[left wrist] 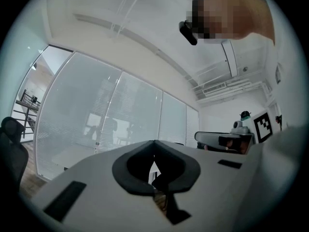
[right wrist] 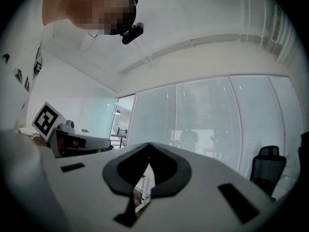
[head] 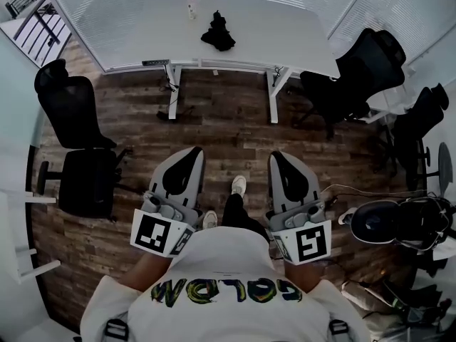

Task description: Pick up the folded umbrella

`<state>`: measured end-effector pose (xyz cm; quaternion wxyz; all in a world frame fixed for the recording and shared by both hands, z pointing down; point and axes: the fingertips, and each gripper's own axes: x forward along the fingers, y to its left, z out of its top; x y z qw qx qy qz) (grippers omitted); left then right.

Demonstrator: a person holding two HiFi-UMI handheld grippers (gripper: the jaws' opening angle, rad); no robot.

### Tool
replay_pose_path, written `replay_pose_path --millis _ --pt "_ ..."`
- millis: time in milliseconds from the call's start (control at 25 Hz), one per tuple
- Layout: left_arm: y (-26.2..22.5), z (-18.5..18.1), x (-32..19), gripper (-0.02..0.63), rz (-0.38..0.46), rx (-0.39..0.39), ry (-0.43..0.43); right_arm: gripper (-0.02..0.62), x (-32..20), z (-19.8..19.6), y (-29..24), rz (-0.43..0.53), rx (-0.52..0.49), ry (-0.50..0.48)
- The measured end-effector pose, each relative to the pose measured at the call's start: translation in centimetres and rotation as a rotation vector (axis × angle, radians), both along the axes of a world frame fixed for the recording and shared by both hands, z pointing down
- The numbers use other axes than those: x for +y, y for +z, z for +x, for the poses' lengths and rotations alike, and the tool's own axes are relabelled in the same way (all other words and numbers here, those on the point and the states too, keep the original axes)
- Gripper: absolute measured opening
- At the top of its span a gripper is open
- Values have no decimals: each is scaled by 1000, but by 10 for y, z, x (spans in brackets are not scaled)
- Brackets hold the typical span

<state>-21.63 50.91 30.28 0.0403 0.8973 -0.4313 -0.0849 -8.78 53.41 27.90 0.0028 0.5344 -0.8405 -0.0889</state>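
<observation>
Desk: a long white rectangular desk [head: 299, 45] stands across the wood floor, well ahead of the person.
Chairs: black office chairs [head: 78, 148] sit off to either side, so the way to the desk looks open.
Left gripper: grey two-jaw left gripper [head: 191, 153], held at the waist and aimed at the desk, jaws pressed together on nothing.
Right gripper: matching right gripper [head: 280, 157], jaws likewise together and empty; probably a ready pose.
Umbrella: black folded umbrella [head: 218, 31] lies on the desk's far middle, well apart from both grippers.

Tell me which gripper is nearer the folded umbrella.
Left, narrowly. The folded umbrella lies on the far table; both grippers are back across the floor, the left gripper slightly to its left, the right gripper farther to its right.
</observation>
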Motion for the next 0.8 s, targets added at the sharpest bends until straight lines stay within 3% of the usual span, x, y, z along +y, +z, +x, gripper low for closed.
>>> replay_pose_path --millis 800 --pt "-13 149 -165 11 -7 -17 -2 11 -168 149 -9 -6 -8 -19"
